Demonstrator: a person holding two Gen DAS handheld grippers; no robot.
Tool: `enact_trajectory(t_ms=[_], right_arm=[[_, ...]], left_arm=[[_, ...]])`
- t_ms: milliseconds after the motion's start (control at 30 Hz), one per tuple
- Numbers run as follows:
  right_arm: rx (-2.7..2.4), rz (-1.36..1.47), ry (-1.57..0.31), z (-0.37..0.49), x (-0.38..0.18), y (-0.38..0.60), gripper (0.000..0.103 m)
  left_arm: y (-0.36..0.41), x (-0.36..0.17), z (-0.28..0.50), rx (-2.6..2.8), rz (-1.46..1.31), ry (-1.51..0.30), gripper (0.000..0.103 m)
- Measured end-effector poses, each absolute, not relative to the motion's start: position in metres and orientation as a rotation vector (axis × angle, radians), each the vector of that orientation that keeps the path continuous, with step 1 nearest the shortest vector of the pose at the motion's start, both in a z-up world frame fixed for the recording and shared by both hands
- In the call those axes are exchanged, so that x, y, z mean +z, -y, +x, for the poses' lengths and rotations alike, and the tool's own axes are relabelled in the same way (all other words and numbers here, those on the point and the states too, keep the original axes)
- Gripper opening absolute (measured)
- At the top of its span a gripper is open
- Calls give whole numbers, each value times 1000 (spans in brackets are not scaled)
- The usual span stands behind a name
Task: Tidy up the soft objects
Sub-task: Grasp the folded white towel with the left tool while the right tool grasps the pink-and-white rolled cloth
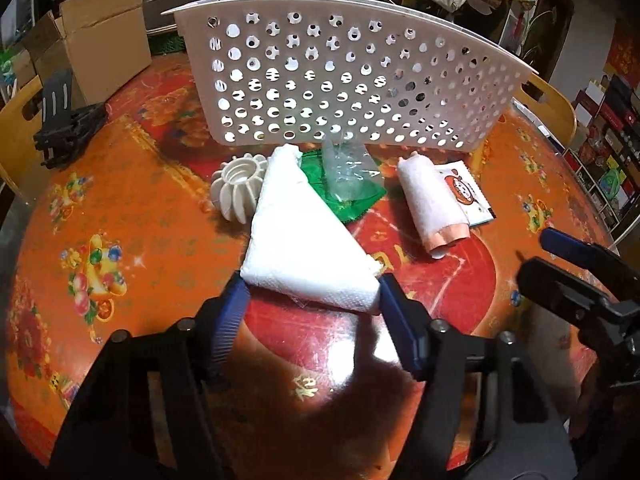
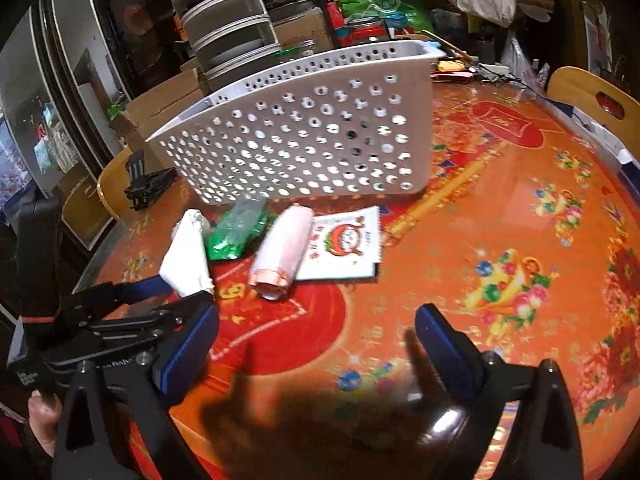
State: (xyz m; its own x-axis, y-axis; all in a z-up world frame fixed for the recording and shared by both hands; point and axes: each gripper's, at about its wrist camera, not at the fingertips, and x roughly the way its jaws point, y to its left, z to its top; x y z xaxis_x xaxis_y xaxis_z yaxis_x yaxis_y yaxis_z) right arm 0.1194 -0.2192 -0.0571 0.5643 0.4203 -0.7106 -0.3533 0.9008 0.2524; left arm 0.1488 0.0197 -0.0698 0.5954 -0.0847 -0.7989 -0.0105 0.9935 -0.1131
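Left tongs (image 1: 312,300) closed on the near end of a white tissue pack (image 1: 304,236), blue pads touching both its sides; pack tilts away toward the white perforated basket (image 1: 340,84); right tongs (image 2: 316,344) gape open above the orange desk (image 2: 500,208), gripping nothing. Beyond the pack: green plastic wrapper (image 1: 348,184), pink-and-white roll (image 1: 432,204) lying just beside a printed sachet (image 1: 468,196), white ribbed plastic piece (image 1: 236,188) at the pack's left. Cardboard box (image 1: 100,48) far left.
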Motion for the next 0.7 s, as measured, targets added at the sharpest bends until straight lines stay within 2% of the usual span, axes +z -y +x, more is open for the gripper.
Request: enact_trajectory(t_ms=[67, 167, 333, 500, 700], right_arm=[[468, 72, -856, 120, -58, 212, 92], [483, 40, -865, 125, -60, 198, 84], [482, -14, -873, 131, -65, 176, 63], [478, -50, -884, 137, -69, 158, 51], [452, -66, -888, 149, -71, 148, 43]], left_arm=[[-24, -70, 145, -37, -126, -922, 51], [-32, -70, 141, -42, -145, -906, 50], [-40, -71, 137, -44, -153, -880, 50], [-40, -72, 135, -44, -149, -868, 50], [-41, -73, 135, -49, -154, -865, 50]])
